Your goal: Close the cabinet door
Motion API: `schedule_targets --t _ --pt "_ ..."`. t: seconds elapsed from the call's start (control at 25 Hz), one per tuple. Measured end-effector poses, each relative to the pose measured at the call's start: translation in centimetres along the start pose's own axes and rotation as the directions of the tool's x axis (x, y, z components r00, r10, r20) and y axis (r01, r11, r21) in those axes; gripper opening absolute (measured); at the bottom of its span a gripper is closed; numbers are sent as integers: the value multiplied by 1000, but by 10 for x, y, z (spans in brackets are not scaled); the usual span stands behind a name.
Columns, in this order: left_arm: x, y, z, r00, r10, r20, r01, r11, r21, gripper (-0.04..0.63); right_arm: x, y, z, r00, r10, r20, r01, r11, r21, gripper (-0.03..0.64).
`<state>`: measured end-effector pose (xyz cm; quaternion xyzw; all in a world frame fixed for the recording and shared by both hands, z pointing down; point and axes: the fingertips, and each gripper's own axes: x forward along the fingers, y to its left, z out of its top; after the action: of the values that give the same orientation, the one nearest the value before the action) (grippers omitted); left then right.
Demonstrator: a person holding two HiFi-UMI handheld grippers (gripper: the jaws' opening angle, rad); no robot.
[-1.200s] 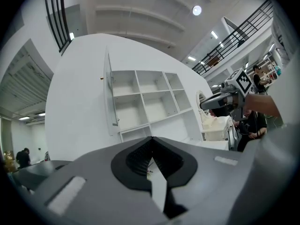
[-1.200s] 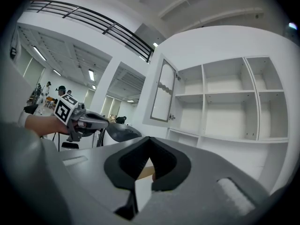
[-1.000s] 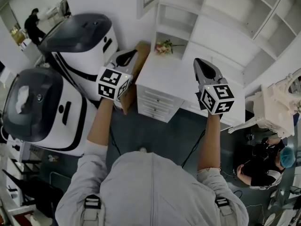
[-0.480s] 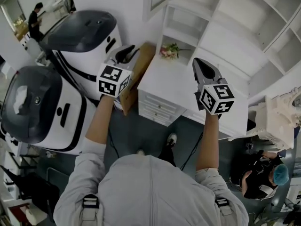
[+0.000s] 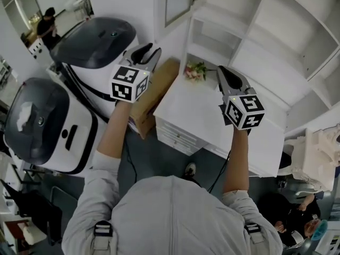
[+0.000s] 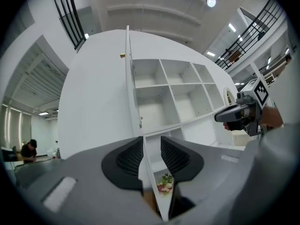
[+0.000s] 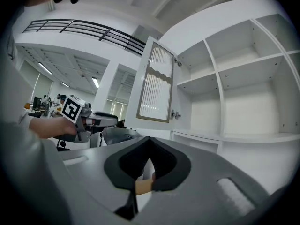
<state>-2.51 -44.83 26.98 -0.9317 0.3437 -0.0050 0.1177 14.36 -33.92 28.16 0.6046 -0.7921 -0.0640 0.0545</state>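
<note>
The white cabinet [image 5: 249,41] has its upper left door [image 5: 178,4] swung open; the door is white-framed with a ribbed glass panel [image 7: 157,86] and a small knob [image 7: 176,114]. In the left gripper view the door [image 6: 127,78] shows edge-on, far ahead of the jaws. My left gripper [image 5: 149,52] [image 6: 152,149] is held level below and left of the door. Its jaws are opening, with nothing between them. My right gripper [image 5: 223,72] [image 7: 149,146] hovers over the cabinet's lower counter, shut and empty. Neither gripper touches the door.
A small bunch of flowers [image 5: 195,70] lies on the white counter [image 5: 212,110] above a drawer unit. A brown cardboard box [image 5: 154,94] leans at the counter's left end. Two large white-and-black machines [image 5: 48,126] stand at the left. A person [image 5: 48,28] stands far back left.
Both grippers have moved forward toward the cabinet, which now looms nearer with the open door in fuller view. The left jaws, shut a second ago, have parted.
</note>
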Motion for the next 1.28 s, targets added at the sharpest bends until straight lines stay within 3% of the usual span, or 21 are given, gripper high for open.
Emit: schedule_targets --t 0.36,0.4,0.48,0.6,0.64,0.76,0.96,1.28 --pt "35 28 47 989 146 34 -148 985 89 137 41 -47 16 994 106 28 -106 994 -11 3" --pt "35 32 48 985 167 29 -169 981 93 82 44 -49 15 992 122 27 -121 993 -12 3" --pt "34 37 47 981 192 34 -194 978 80 64 49 -53 15 988 153 27 -153 988 -11 3" --pt "33 38 47 977 211 40 -214 975 58 88 56 -59 15 982 188 35 -188 982 -10 3" --pt "32 40 47 973 226 38 -228 972 56 134 58 -60 16 979 199 39 -199 980 -11 3" --pt "31 47 46 962 271 33 -272 962 37 138 63 -61 18 970 237 44 -237 971 -23 3" --pt "41 52 45 962 272 23 -272 962 -5 144 69 -69 18 960 275 56 -274 961 -26 3" --pt "49 50 44 963 270 -14 -270 963 24 115 76 -84 6 955 295 37 -295 956 -9 3"
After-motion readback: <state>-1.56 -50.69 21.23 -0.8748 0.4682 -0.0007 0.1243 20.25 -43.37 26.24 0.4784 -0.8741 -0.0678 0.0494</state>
